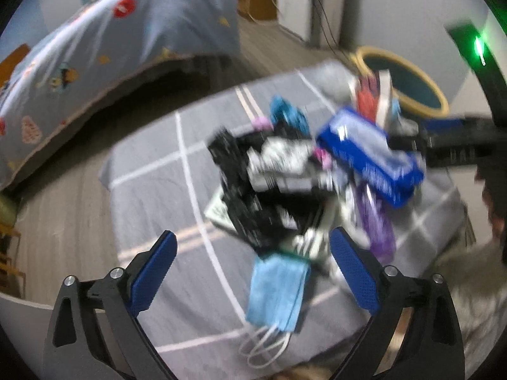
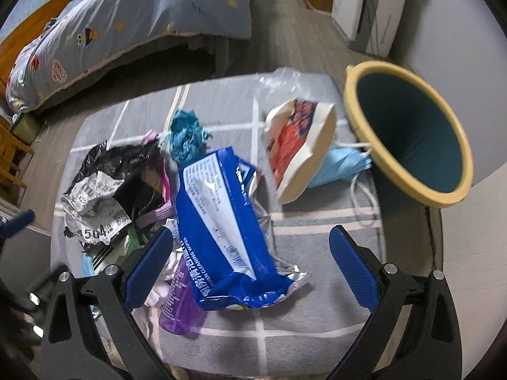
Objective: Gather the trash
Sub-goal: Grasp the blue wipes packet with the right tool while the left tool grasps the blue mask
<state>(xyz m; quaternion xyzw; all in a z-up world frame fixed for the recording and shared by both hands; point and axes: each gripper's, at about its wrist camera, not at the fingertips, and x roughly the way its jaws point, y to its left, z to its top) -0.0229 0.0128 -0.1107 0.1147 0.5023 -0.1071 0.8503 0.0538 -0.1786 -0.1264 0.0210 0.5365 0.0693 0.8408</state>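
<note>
Crumpled black plastic bag (image 2: 107,171) with a creased white label is lying at the left of the grey grid-lined cloth (image 2: 301,313), beside a teal wad (image 2: 185,137), a glossy blue wipes packet (image 2: 221,221) resting partly over a purple wrapper (image 2: 179,304), a red-and-cream pouch (image 2: 299,145) and, at the right edge, a teal bin with a yellow rim (image 2: 408,142) lying tipped on its side. Both the left gripper (image 1: 253,272) and the right gripper (image 2: 252,264) are hovering wide open over the pile, gripping nothing, the left one above a pale blue face mask (image 1: 275,291).
</note>
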